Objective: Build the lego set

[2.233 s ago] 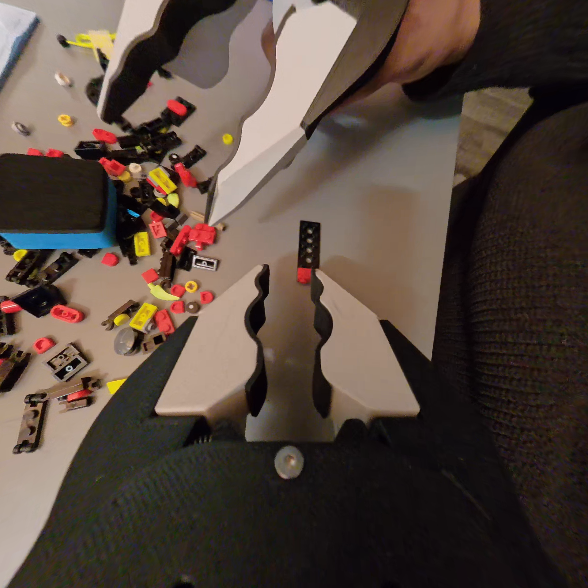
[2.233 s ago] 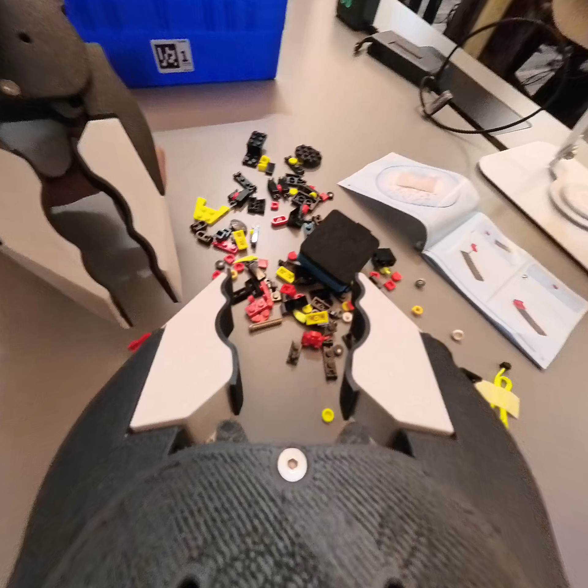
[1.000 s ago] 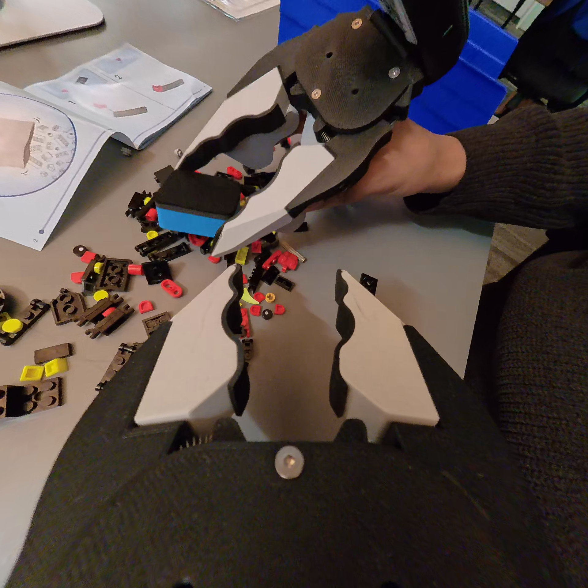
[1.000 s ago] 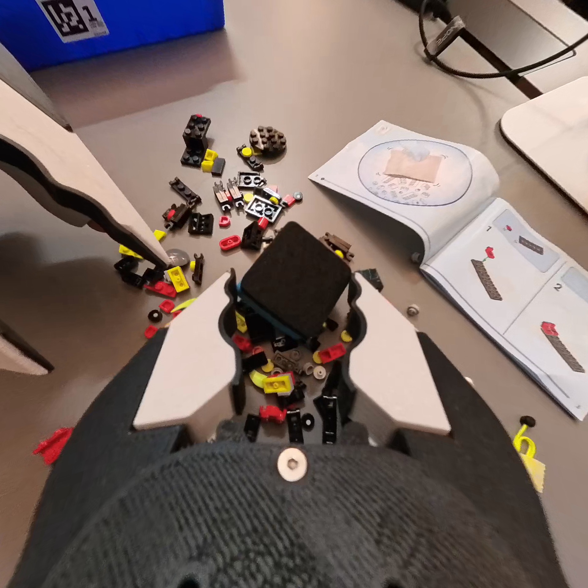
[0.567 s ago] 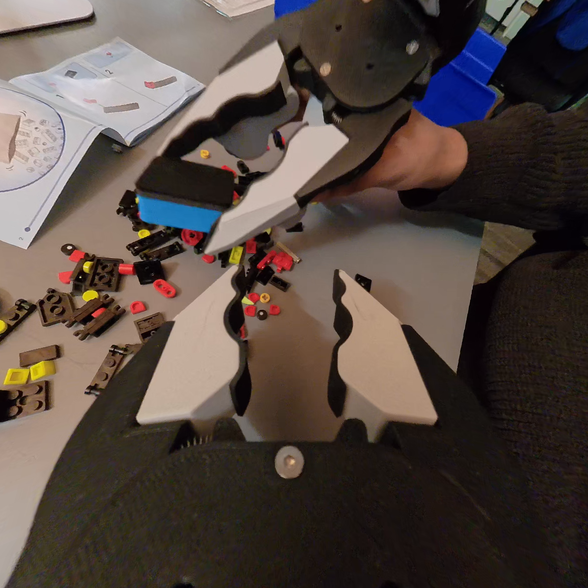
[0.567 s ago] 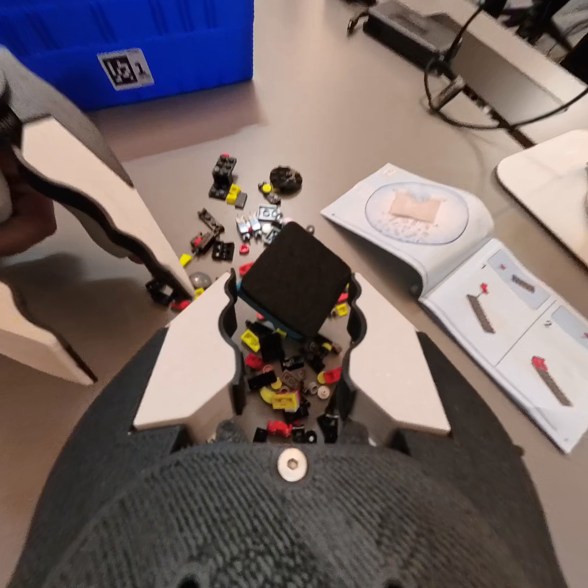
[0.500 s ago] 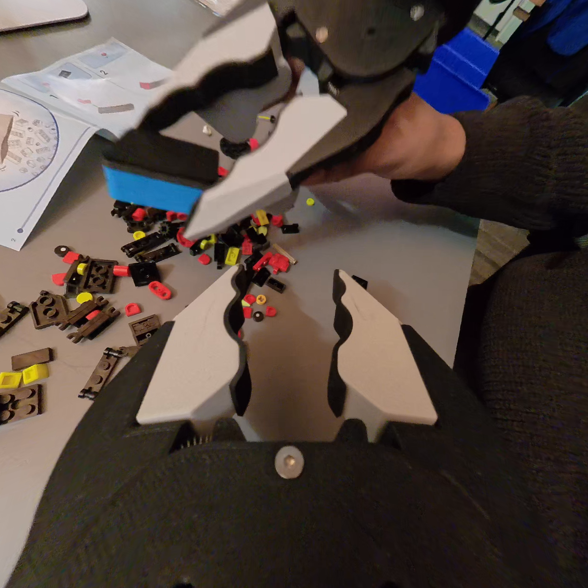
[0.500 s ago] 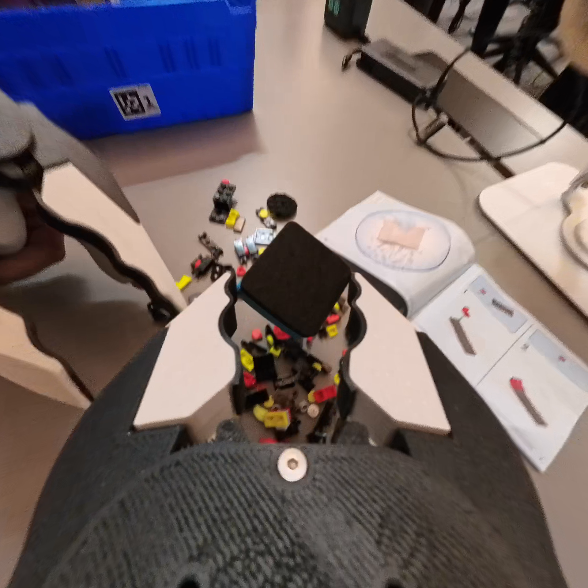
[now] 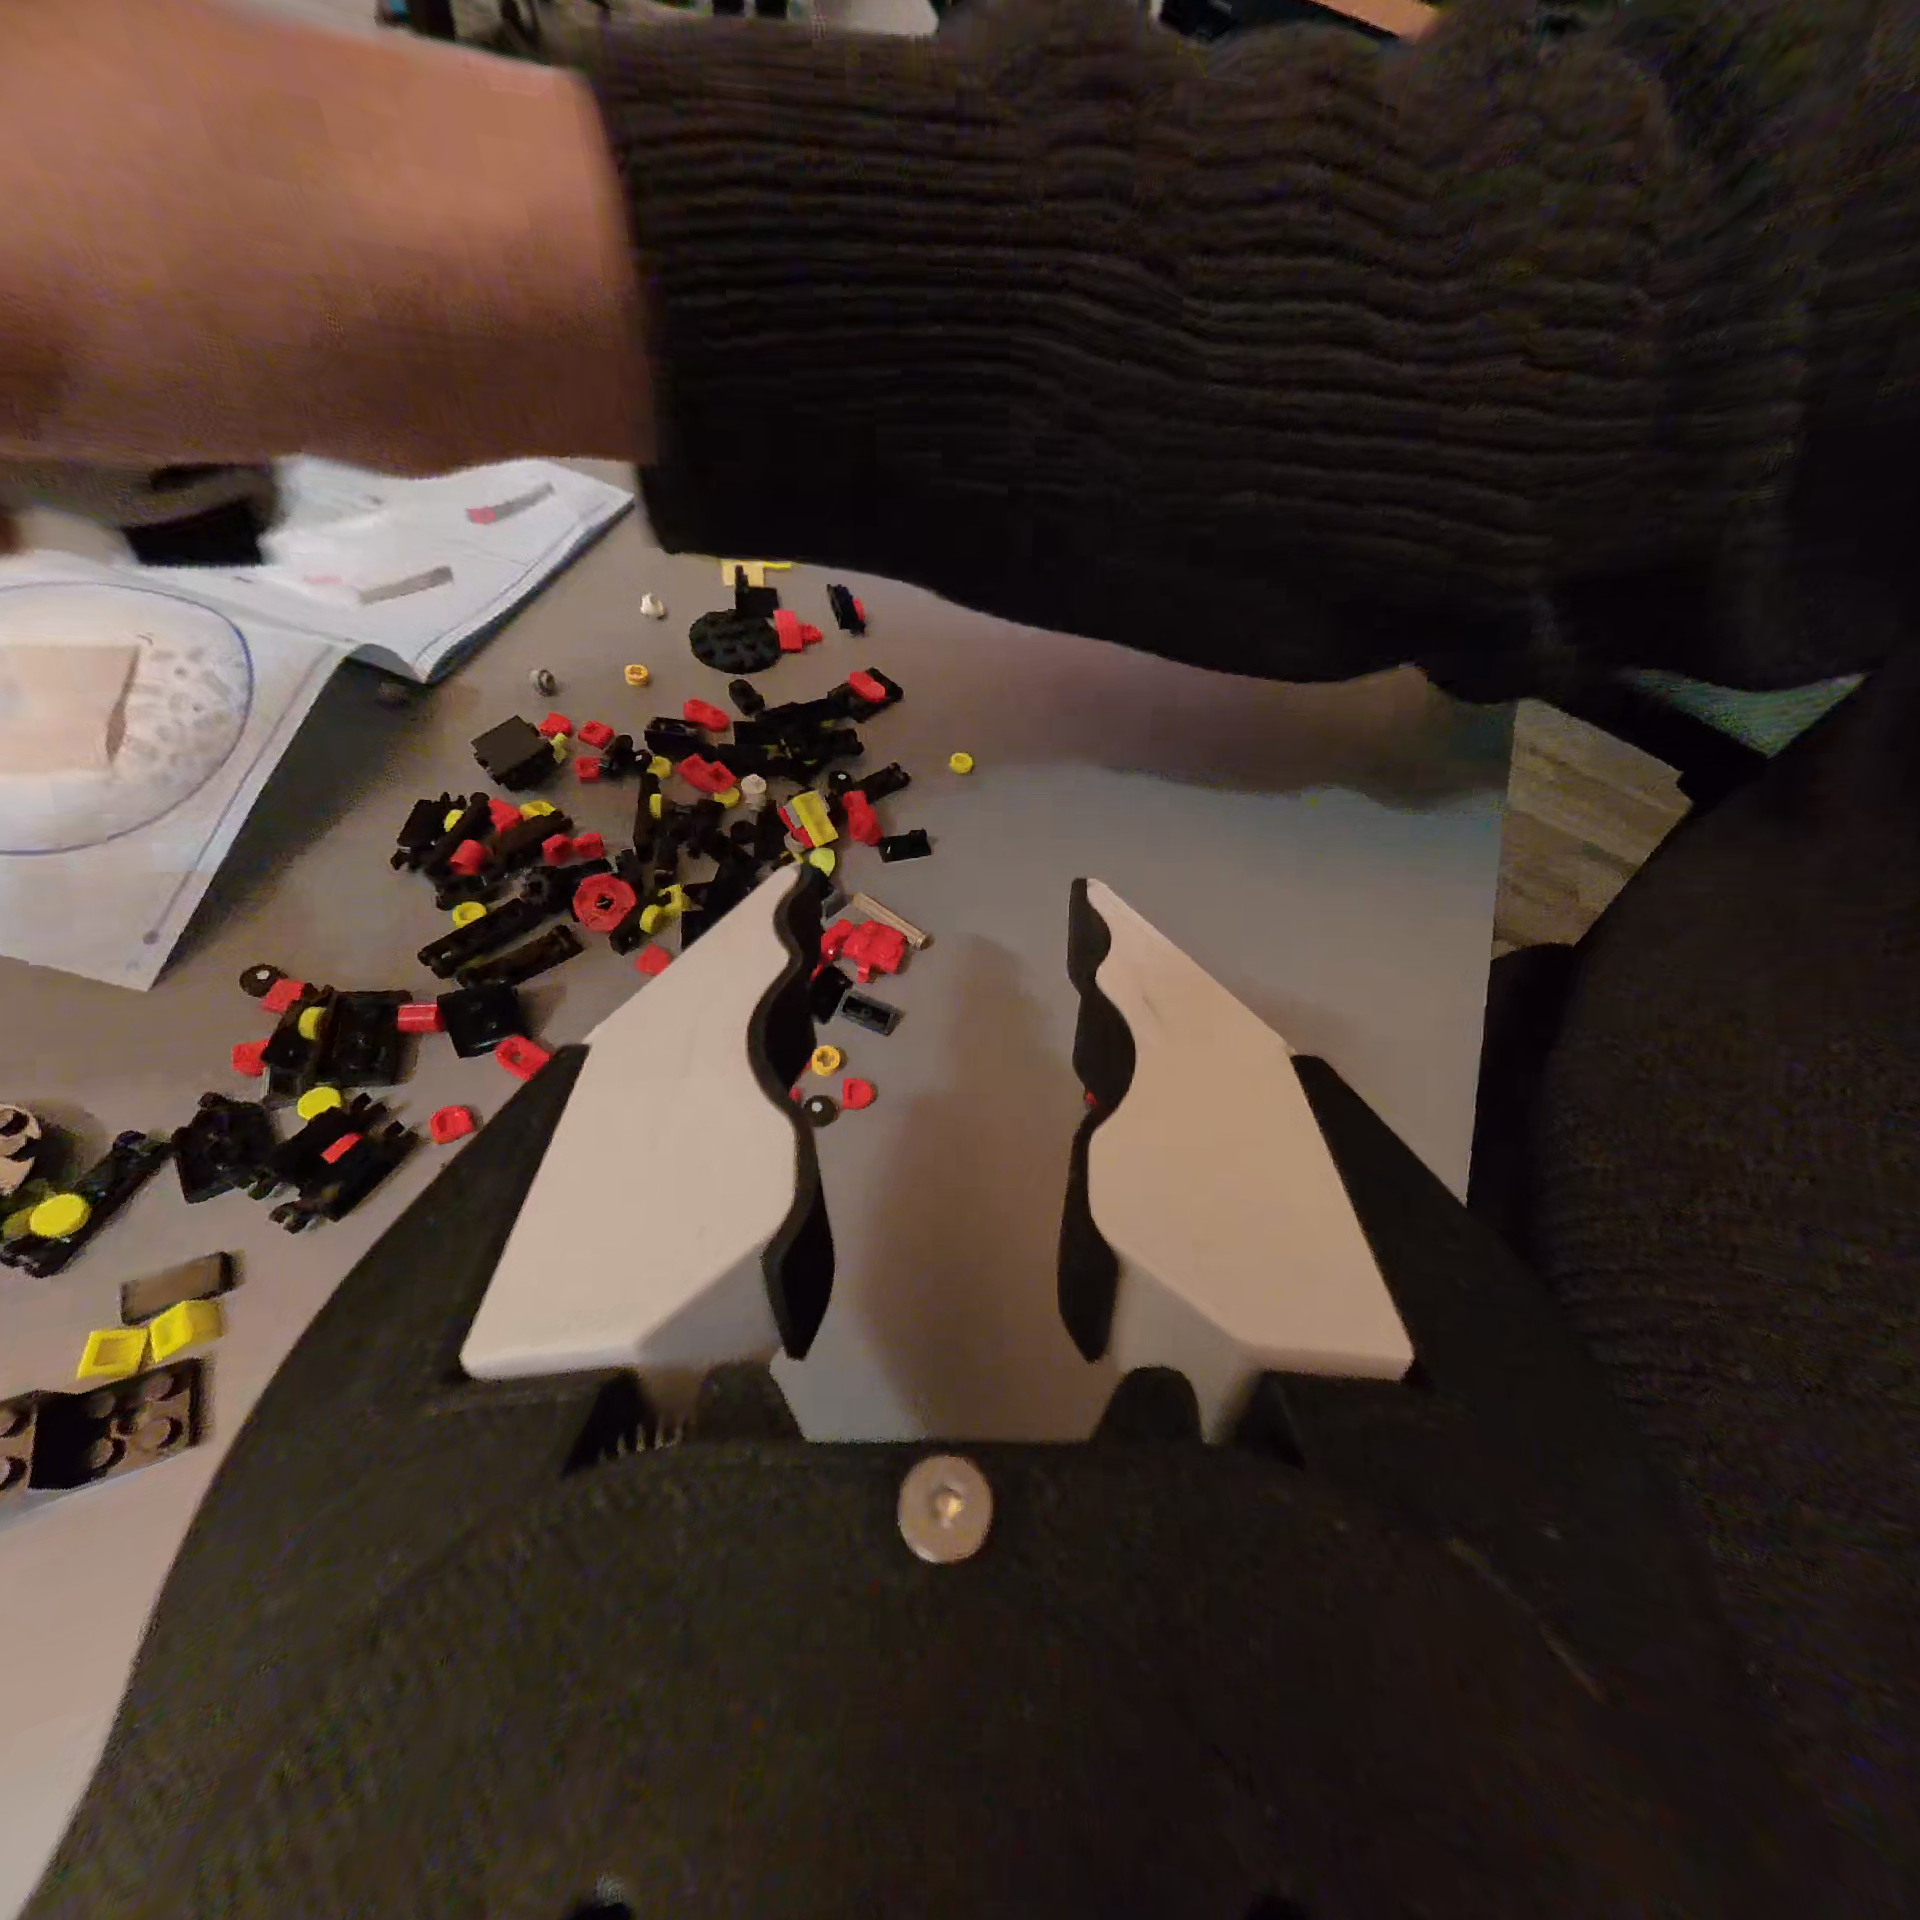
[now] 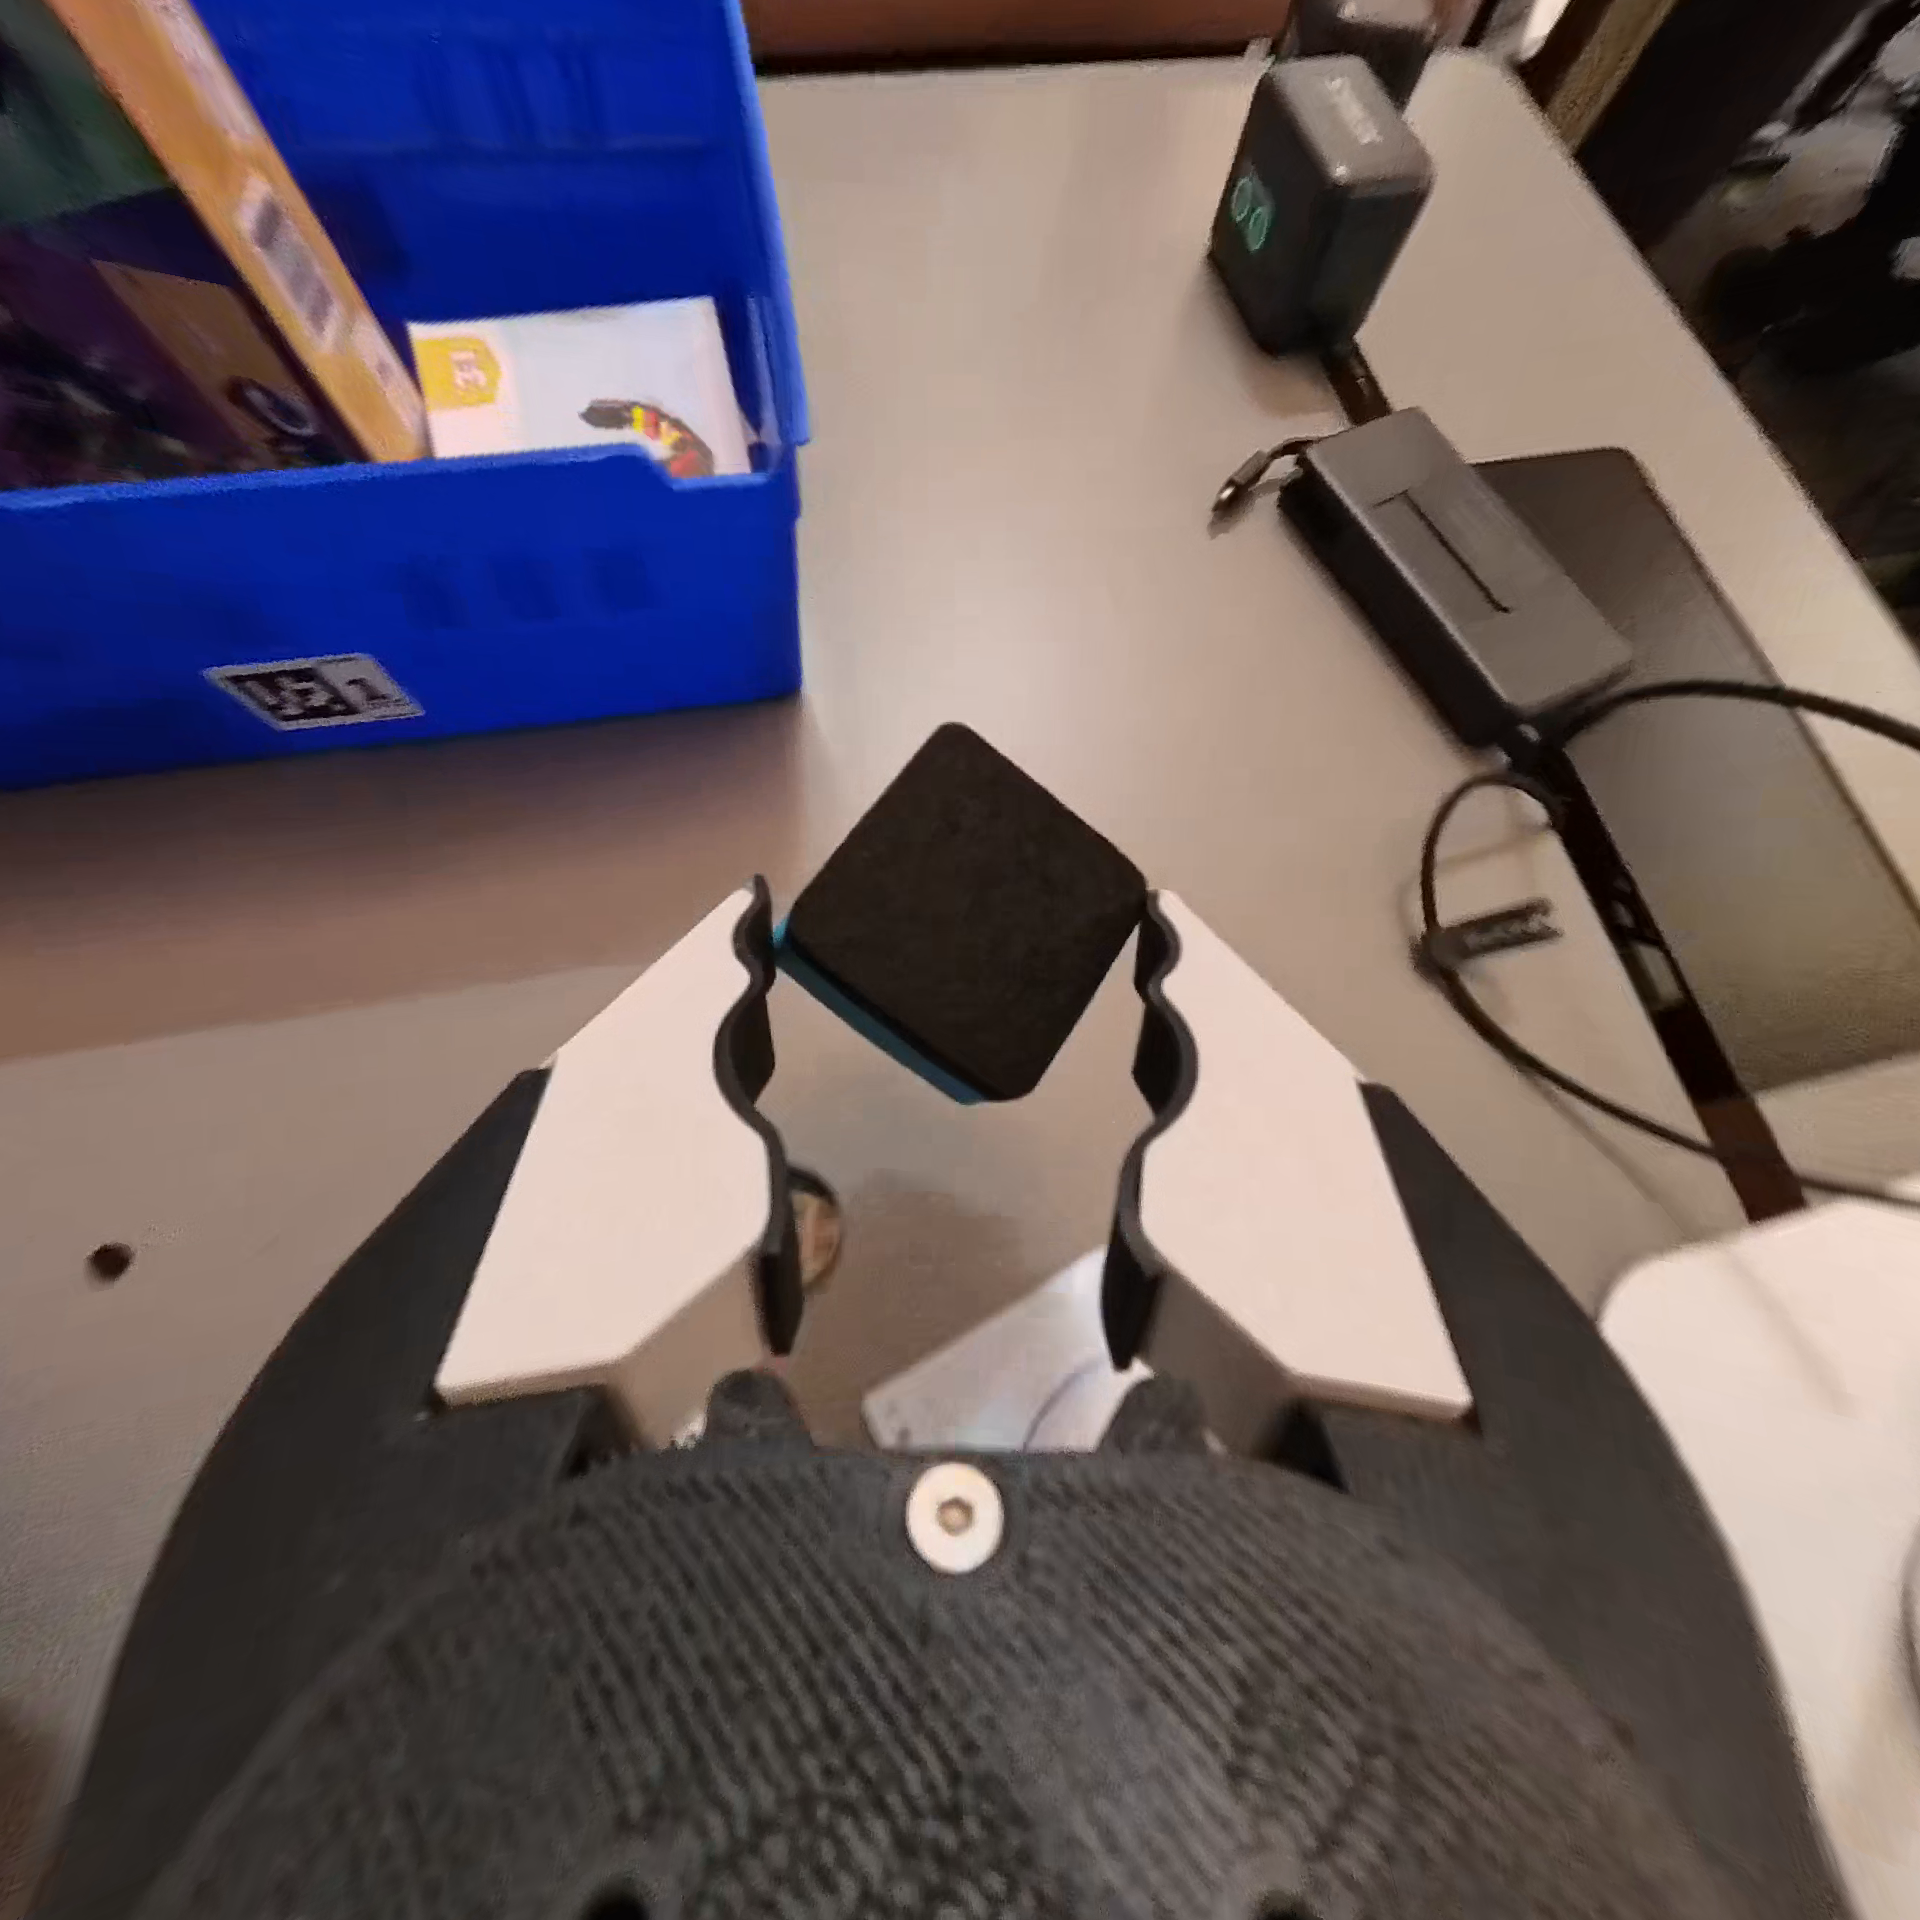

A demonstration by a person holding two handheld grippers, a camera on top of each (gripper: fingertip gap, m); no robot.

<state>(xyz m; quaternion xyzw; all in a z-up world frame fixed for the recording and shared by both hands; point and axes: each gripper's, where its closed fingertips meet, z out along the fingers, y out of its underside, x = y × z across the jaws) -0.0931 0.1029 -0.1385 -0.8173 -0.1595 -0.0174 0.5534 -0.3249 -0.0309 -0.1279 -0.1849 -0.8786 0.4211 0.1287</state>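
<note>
The right hand-held gripper [image 10: 951, 935] clamps a black-and-blue block [image 10: 961, 920] at its tips, raised above the tabletop [image 10: 1039, 520]. The left hand-held gripper [image 9: 940, 904] gapes empty, lego pieces [image 9: 665, 831] scattered just far-left.

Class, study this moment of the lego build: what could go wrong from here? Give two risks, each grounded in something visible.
1. The right gripper pinches the black-topped, blue-sided foam block only at its fingertips and by opposite corners, so it may twist loose and drop.
2. The person's dark knitted sleeve passes just above the scattered red, yellow and black lego pieces; dipping lower, it might sweep some off the grey table.
</note>
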